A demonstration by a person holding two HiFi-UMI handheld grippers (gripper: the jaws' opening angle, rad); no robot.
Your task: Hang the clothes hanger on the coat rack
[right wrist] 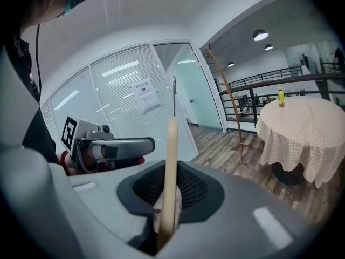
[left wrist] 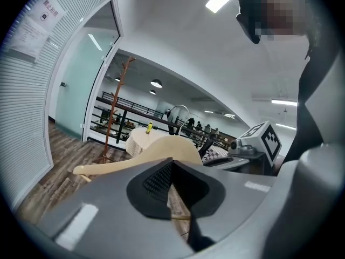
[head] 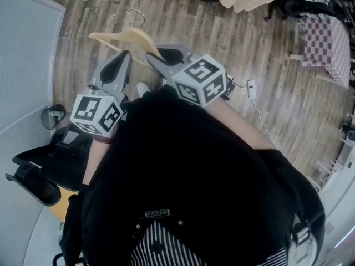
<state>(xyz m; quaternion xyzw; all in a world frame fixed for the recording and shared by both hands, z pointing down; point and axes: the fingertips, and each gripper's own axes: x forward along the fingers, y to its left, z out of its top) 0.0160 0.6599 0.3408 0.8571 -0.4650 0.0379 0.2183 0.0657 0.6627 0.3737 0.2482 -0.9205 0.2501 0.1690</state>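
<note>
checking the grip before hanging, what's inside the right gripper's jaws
The wooden hanger stands edge-on between the right gripper's pads, which press on it. Its lower end is covered by the gripper body, so how deep it sits cannot be seen.

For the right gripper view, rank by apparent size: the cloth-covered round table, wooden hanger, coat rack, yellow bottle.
1. round table
2-3. wooden hanger and coat rack: both are thin and similar in length. The hanger is edge-on and right at the camera, so they are left unranked.
4. yellow bottle
</note>
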